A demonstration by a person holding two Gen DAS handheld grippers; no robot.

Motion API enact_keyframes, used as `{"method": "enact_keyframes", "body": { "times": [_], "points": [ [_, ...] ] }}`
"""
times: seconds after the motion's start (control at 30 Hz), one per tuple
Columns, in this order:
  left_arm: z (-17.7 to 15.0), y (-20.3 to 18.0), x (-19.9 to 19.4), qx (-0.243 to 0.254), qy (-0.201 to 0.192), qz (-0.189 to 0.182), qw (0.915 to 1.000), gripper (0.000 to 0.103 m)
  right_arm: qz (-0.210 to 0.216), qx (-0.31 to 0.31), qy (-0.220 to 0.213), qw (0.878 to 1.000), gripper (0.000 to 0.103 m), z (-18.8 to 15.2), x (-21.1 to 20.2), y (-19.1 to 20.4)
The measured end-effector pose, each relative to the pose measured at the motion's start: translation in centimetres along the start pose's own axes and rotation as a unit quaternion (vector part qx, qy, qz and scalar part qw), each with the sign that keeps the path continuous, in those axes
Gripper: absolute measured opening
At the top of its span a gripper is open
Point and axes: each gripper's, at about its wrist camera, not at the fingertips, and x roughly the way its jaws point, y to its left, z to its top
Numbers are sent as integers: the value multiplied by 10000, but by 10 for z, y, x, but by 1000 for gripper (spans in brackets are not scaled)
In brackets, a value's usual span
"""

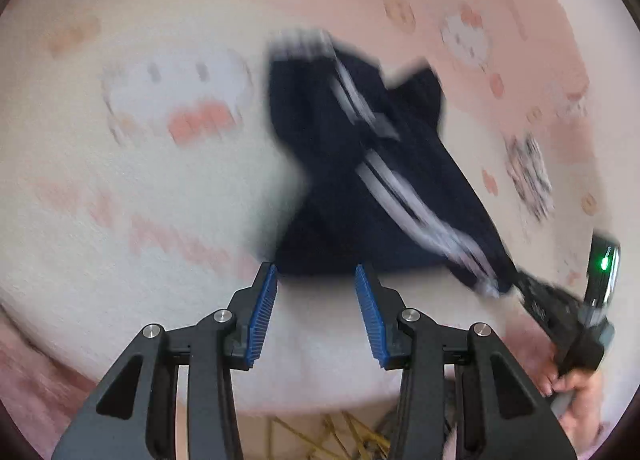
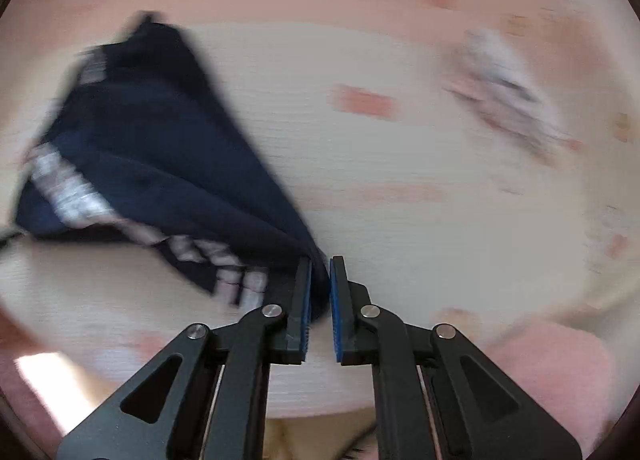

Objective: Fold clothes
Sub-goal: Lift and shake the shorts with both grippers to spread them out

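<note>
So here's where I'm at: the dark navy shorts (image 1: 360, 163) with white side stripes are bunched up on the pink and cream blanket (image 1: 160, 187), roughly in the middle of it. Both views are pretty smeared with motion blur, so fine detail is hard to make out.

My right gripper (image 2: 320, 300) has its blue pads nearly together with a corner of the shorts (image 2: 160, 163) pinched between them. The fabric fans out from that pinch, up and to the left in the right wrist view, and it looks pulled taut into a wedge shape. In the left wrist view I can see the same gripper (image 1: 516, 280) off at the right edge of the shorts, with a green light on its body and my hand (image 1: 572, 388) wrapped around the handle below it.

My left gripper (image 1: 316, 300) is spread wide with nothing between the pads. It sits just at the near edge of the shorts, the fingertips right by the hem. I can't tell if they're actually touching the cloth.

The blanket (image 2: 400, 187) has a cartoon face print next to the shorts.
</note>
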Motion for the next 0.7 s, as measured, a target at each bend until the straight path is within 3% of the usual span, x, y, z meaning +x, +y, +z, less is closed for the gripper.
{"method": "enact_keyframes", "body": {
  "times": [0.03, 0.07, 0.13, 0.23, 0.33, 0.43, 0.5, 0.57, 0.7],
  "points": [
    [6, 0, 1, 44, -64, 49, 10000, 43, -27, 218, 12, 9998, 11, 1, 0, -13],
    [13, 5, 1, 114, -66, 41, 9999, 43, 211, 490, -84, 9985, 13, 5, -6, -25],
    [22, -10, 16, 280, 7, -99, 9996, 43, 640, 689, -389, 9948, 25, 6, -15, 1],
    [23, -32, 38, 480, 198, -371, 9980, 43, 1418, 435, -834, 9854, 43, 12, -38, 49],
    [13, -40, 50, 587, 491, -554, 9955, 36, 2568, 101, -568, 9647, 44, 26, -46, 102],
    [1, -43, 59, 696, 772, -642, 9925, 20, 2746, -142, -312, 9609, 44, 46, -26, 138],
    [-7, -46, 61, 749, 973, -763, 9895, 17, 2634, -227, -185, 9642, 45, 59, -9, 149],
    [-13, -52, 59, 811, 1041, -884, 9873, 17, 2607, -287, -68, 9650, 63, 64, 6, 158],
    [-19, -54, 59, 813, 1187, -942, 9851, 17, 2722, -441, 177, 9611, 60, 65, 30, 172]
  ]
}}
